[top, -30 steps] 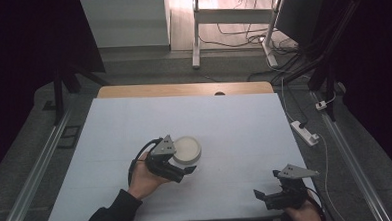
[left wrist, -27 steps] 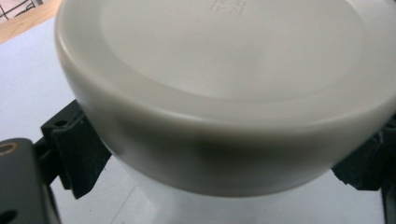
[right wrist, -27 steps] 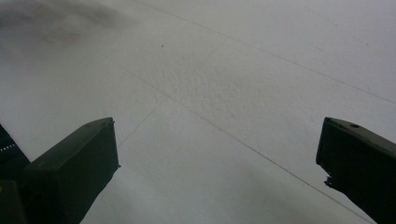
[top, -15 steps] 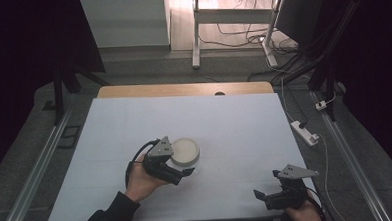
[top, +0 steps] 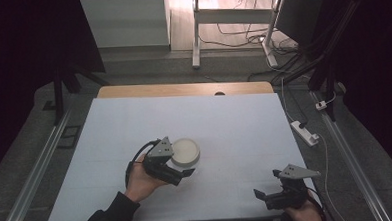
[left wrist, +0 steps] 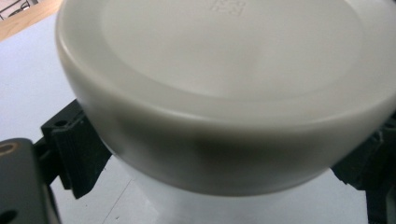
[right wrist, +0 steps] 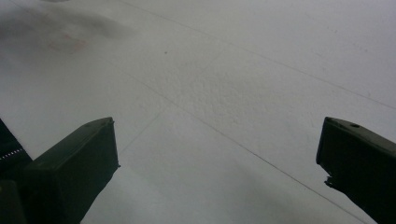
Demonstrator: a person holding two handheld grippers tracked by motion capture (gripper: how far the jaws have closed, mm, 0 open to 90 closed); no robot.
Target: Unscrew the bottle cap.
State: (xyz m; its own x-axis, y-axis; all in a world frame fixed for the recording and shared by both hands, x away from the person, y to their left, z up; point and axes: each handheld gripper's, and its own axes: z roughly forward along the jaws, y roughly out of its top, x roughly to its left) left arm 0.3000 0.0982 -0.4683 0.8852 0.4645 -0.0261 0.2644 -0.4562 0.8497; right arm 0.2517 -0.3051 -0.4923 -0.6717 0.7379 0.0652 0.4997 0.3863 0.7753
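A round white container (top: 185,151) with a flat lid stands on the white table (top: 234,124), left of centre and toward the front. My left gripper (top: 181,164) reaches it from the near left, its jaws closed on the body just under the lid. In the left gripper view the container (left wrist: 224,93) looms close, with a black finger (left wrist: 70,149) pressed against each side. My right gripper (top: 268,185) sits low at the table's front right corner, open, with bare table between its fingers (right wrist: 74,158).
A wooden strip (top: 183,89) runs along the table's far edge. A white power strip (top: 305,132) and cables lie on the floor to the right. Metal rails (top: 41,162) flank both sides of the table.
The left gripper and the container have shifted very slightly toward the person. The right gripper has stayed put.
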